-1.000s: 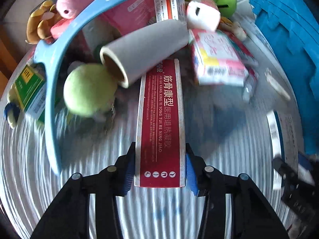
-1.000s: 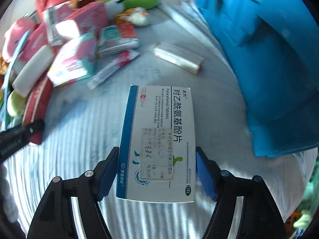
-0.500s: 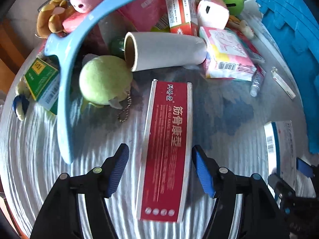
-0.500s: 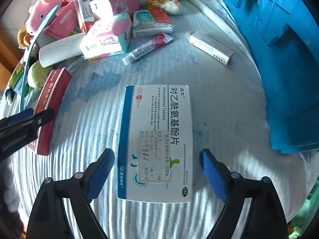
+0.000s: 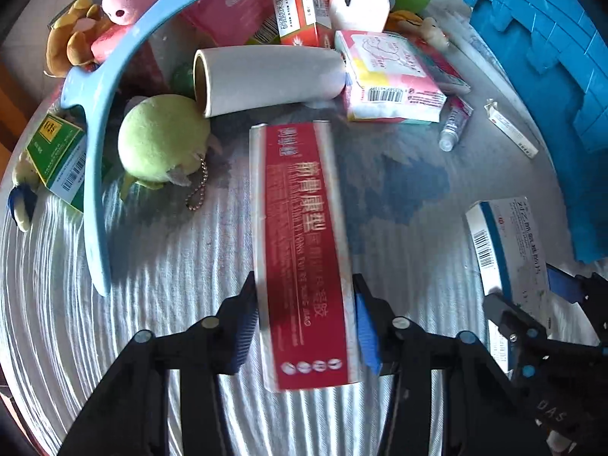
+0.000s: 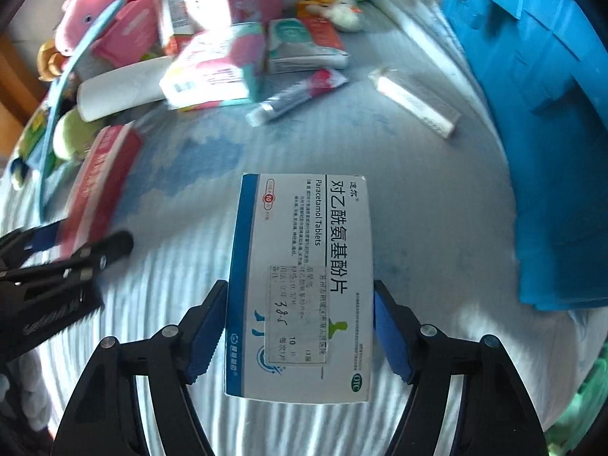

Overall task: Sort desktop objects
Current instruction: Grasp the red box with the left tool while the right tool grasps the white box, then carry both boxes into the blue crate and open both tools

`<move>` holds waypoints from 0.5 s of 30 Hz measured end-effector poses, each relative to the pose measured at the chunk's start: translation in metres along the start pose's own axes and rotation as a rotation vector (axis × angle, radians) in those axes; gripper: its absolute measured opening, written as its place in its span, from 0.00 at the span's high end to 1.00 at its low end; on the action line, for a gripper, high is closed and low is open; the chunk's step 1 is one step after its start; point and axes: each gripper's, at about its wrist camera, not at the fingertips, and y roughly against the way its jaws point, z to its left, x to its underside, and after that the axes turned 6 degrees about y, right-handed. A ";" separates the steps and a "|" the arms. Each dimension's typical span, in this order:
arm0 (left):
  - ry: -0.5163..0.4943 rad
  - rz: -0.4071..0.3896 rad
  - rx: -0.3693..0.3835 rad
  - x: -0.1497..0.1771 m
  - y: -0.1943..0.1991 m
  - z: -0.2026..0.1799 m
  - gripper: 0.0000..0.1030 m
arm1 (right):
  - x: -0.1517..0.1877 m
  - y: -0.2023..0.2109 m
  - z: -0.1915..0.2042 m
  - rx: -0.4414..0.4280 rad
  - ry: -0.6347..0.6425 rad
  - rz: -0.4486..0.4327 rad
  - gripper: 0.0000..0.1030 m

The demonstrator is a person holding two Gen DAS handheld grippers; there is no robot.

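Observation:
A long red medicine box [image 5: 300, 228] lies lengthwise between the blue pads of my left gripper [image 5: 304, 315]. The jaws are closing and both pads press its long sides, a little short of its near end. A white and blue tablet box [image 6: 304, 266] sits between the pads of my right gripper [image 6: 300, 326], whose jaws are closing too, both pads against its sides. Both boxes hang just over the striped white cloth [image 6: 171, 266]. The right wrist view shows the red box [image 6: 102, 186] at far left; the tablet box [image 5: 505, 235] appears at the left view's right edge.
A heap fills the far side: a white roll [image 5: 266, 76], a green plush ball [image 5: 163, 136], a curved light-blue plastic piece [image 5: 95, 152], a pink tissue pack [image 5: 387, 79], a tube [image 6: 300, 95] and a slim box [image 6: 414, 102]. A blue crate [image 6: 532, 114] stands on the right.
Half a second ago both grippers stood open with the boxes lying loose between the pads. Both have closed onto their boxes again, the left one further up the red box than before.

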 end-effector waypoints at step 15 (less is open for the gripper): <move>-0.009 -0.407 0.035 -0.010 0.169 -0.017 0.58 | -0.016 0.142 0.025 0.008 0.115 -0.443 0.30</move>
